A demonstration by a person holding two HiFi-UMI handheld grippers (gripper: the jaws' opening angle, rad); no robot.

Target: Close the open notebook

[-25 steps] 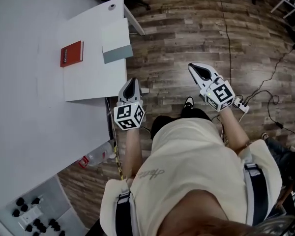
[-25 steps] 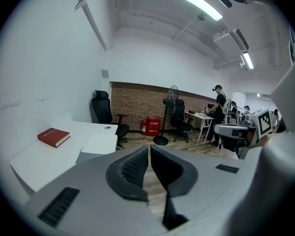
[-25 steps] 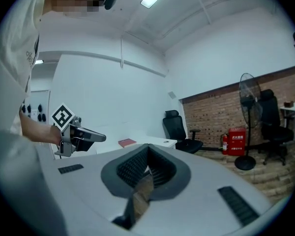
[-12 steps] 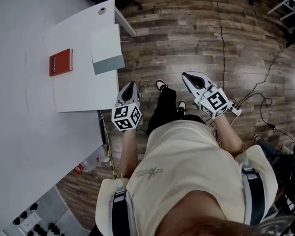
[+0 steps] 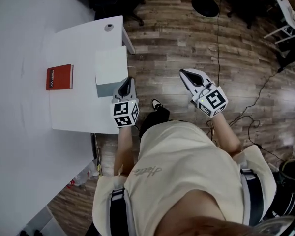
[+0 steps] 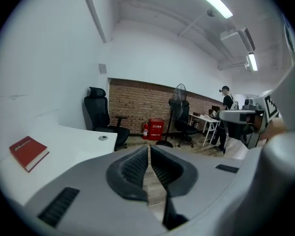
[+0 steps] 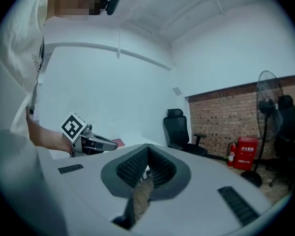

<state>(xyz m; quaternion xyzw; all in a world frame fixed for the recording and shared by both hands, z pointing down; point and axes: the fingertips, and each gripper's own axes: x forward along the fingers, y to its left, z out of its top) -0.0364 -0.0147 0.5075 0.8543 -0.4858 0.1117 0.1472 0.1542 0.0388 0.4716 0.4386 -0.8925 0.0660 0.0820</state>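
Wood-plank floor [image 5: 187, 43] filled the right and far side of the scene, and a white table [image 5: 73, 112] took up the left. Far off behind them ran a brick wall [image 6: 137, 102] with a black office chair [image 6: 103, 114] in front of it. Nearest the camera stood the person, in a cream shirt [image 5: 187, 171], with both arms stretched forward. A white box with a grey side [image 5: 110, 65] sat at the right edge of the table. The left gripper [image 5: 129, 81] hung with its tips over the near right corner of that box; its ribbed pads met at the tips and nothing was between them. The right gripper [image 5: 185, 73] was out over the floor, well to the right of the table, its pads likewise drawn together and empty. The red notebook [image 5: 59, 77] lay flat on the table with its cover closed, left of the box and apart from it, and neither gripper touched it
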